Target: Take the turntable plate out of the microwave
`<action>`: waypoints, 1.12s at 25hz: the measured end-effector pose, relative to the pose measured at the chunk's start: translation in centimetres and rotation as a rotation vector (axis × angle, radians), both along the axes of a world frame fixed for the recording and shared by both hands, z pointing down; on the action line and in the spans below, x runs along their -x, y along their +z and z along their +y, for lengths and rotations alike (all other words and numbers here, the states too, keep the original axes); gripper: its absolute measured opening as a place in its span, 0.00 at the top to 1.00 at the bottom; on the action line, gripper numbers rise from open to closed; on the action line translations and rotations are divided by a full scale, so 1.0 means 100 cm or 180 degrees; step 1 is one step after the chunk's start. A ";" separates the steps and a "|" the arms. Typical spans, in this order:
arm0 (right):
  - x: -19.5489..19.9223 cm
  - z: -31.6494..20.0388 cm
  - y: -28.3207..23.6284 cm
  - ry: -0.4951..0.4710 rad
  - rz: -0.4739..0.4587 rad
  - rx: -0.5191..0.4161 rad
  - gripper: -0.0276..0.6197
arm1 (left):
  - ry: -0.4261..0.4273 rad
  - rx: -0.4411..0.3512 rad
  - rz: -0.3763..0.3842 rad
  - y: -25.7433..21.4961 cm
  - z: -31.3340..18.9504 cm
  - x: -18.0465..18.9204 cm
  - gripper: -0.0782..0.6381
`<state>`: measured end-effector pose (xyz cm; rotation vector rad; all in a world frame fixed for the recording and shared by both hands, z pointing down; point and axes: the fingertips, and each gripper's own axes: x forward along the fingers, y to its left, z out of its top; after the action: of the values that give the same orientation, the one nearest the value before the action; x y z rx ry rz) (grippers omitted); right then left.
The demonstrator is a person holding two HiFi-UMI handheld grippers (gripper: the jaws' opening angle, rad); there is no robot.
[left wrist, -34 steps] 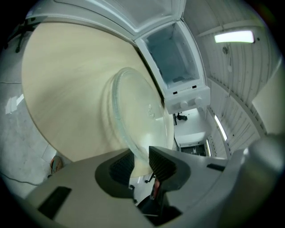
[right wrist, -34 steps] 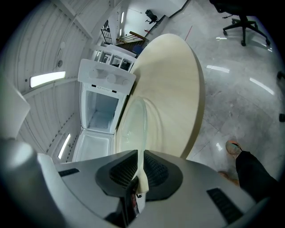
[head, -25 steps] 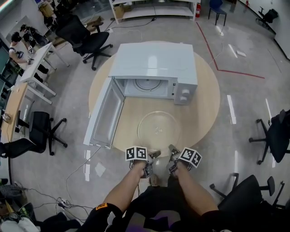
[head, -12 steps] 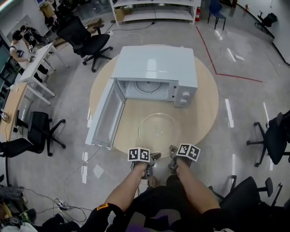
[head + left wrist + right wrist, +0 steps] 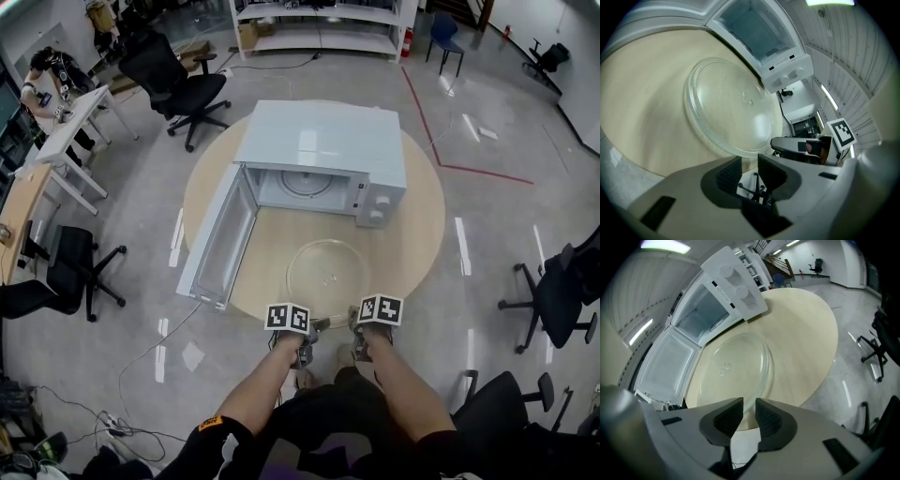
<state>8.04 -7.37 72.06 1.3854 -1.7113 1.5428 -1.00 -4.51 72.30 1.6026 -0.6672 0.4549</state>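
Observation:
The clear glass turntable plate [image 5: 328,270] lies flat on the round wooden table [image 5: 417,220], in front of the white microwave [image 5: 319,141]. The microwave's door [image 5: 217,239] hangs open to the left and its cavity shows only the roller ring. Both grippers hover at the table's near edge, just short of the plate's rim. My left gripper [image 5: 314,328] is open with nothing between its pads; its own view shows the plate [image 5: 726,103] ahead. My right gripper [image 5: 354,323] also has a gap between its jaws, empty, and the plate [image 5: 736,366] lies beyond them.
Black office chairs [image 5: 178,80] stand round the table, one at the right [image 5: 553,286] and one at the left [image 5: 70,267]. Desks with a seated person [image 5: 47,70] fill the far left. Shelving [image 5: 319,23] runs along the back. A red line [image 5: 441,112] marks the floor.
The right gripper has rolled and its marker cube has shifted slightly left. The left gripper has barely moved. The plate has stayed where it lies on the table.

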 end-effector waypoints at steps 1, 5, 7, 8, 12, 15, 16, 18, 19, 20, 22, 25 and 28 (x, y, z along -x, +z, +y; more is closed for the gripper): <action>0.001 0.001 0.000 -0.0113 0.0060 0.0013 0.85 | 0.0038 0.0001 0.0002 0.000 0.001 0.000 0.69; 0.003 0.001 0.002 -0.0519 0.0221 0.0045 0.84 | 0.0284 0.0005 -0.0026 0.000 0.004 0.000 0.69; 0.003 0.000 0.002 -0.0717 0.0303 0.0039 0.83 | 0.0432 -0.0030 -0.0106 0.001 0.005 -0.002 0.69; 0.002 0.000 0.002 -0.0832 0.0358 0.0035 0.83 | 0.0494 -0.0047 -0.0143 0.001 0.006 -0.003 0.69; -0.001 0.002 -0.001 -0.1399 0.0728 -0.0003 0.83 | 0.0712 -0.0088 -0.0289 0.002 0.008 -0.005 0.69; -0.002 0.001 -0.007 -0.1694 0.0929 -0.0054 0.83 | 0.0878 -0.0148 -0.0414 0.000 0.010 -0.006 0.69; -0.003 0.001 -0.010 -0.1745 0.0977 -0.0075 0.83 | 0.0911 -0.0172 -0.0443 -0.001 0.011 -0.006 0.69; -0.006 0.001 -0.015 -0.1752 0.1035 -0.0133 0.83 | 0.0927 -0.0234 -0.0479 -0.004 0.011 -0.005 0.69; -0.008 0.001 -0.017 -0.1708 0.1042 -0.0172 0.83 | 0.0918 -0.0280 -0.0493 -0.006 0.011 -0.005 0.69; -0.008 0.002 -0.020 -0.1647 0.1043 -0.0218 0.83 | 0.0906 -0.0339 -0.0505 -0.008 0.011 -0.004 0.69; -0.008 0.006 -0.023 -0.1534 0.1035 -0.0316 0.83 | 0.0875 -0.0469 -0.0525 -0.014 0.011 -0.003 0.69; 0.004 0.012 -0.029 -0.1398 0.0900 -0.0496 0.83 | 0.0802 -0.0683 -0.0562 -0.025 0.007 0.001 0.69; 0.008 0.019 -0.034 -0.1269 0.0925 -0.0638 0.84 | 0.0721 -0.0963 -0.0652 -0.039 0.003 0.009 0.74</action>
<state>7.28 -5.45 68.67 1.1947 -1.8518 0.9294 -1.85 -4.17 68.37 1.9461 -0.7372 0.7186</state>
